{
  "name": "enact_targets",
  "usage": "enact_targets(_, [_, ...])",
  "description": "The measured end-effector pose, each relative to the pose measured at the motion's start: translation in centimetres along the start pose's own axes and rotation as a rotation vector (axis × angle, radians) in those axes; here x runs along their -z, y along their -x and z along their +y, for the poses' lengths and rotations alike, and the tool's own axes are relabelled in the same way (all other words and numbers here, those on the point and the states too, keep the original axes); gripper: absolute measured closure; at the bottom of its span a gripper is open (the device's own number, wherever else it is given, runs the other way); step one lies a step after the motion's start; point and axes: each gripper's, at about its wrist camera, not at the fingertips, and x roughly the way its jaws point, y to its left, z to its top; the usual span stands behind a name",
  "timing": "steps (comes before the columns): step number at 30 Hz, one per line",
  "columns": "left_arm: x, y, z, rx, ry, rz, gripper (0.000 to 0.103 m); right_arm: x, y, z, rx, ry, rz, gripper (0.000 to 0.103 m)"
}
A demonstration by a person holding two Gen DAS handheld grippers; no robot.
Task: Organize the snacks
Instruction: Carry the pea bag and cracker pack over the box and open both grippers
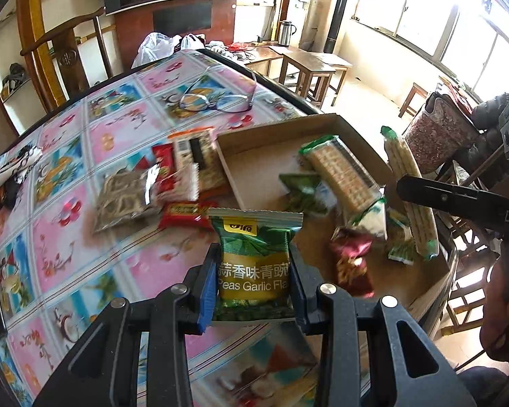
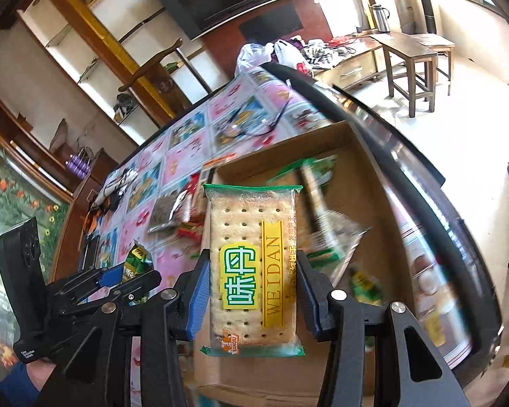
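The green pea packet [image 1: 254, 264] with garlic flavour print is clamped between the two blue pads of the left gripper [image 1: 252, 281], standing upright with its crimped top edge up, above the flowered cloth of the bench [image 1: 85, 203]. In the right wrist view the same packet [image 2: 137, 261] shows at the left, gripped by the left gripper [image 2: 132, 278], and a person's hand [image 2: 34, 373] is below it.

The cracker pack [image 2: 252, 264], clear wrap with green ends and a yellow band, is clamped between the pads of the right gripper [image 2: 252, 291] and hangs over the near part of the cardboard tray [image 2: 373, 183]. From the left wrist view this pack [image 1: 410, 196] shows at the right, beside one black finger of the right gripper [image 1: 434, 196].

Inside the tray [image 1: 254, 166] lie another cracker pack [image 1: 342, 176], some small green packets [image 1: 302, 190] and a dark red packet [image 1: 353, 264]; they are blurred. Left of the tray, on the cloth, there is a loose pile: a grey-brown packet [image 1: 125, 196], red packets [image 1: 183, 215] and a striped packet [image 1: 193, 159]. Farther on the bench lie eyeglasses [image 1: 217, 101], and white plastic bags [image 1: 159, 47] at the far edge. A jar with reddish content [image 1: 437, 135] stands at the right, past the tray
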Motion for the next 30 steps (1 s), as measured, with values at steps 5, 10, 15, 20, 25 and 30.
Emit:
enact_targets(5, [-1.8, -0.5, -1.5, -0.022, 0.003, -0.005, 0.067, -1.5, 0.3, -2.4, -0.011, -0.017, 0.005, 0.053])
enact_targets(10, [-3.7, -1.1, -2.0, -0.037, 0.021, 0.0, 0.067, -3.3, -0.1, -3.8, -0.033, -0.02, 0.021, 0.053])
enact_targets(15, [-5.7, -2.5, -2.3, -0.043, 0.045, 0.015, 0.067, -5.4, -1.3, -4.3, -0.047, 0.001, 0.042, 0.053])
enact_targets(20, [-7.4, -5.0, -2.3, -0.056, 0.073, 0.035, 0.067, -7.2, -3.0, -4.8, -0.027, 0.031, 0.061, 0.053])
enact_targets(25, [-8.4, -7.5, -2.9, -0.05, 0.082, 0.061, 0.067, -8.5, -5.3, -4.9, 0.027, 0.078, 0.094, 0.053])
enact_targets(30, [-8.9, -9.1, -3.7, -0.037, 0.079, 0.076, 0.067, -9.5, -6.9, -5.4, 0.046, 0.07, 0.127, 0.053])
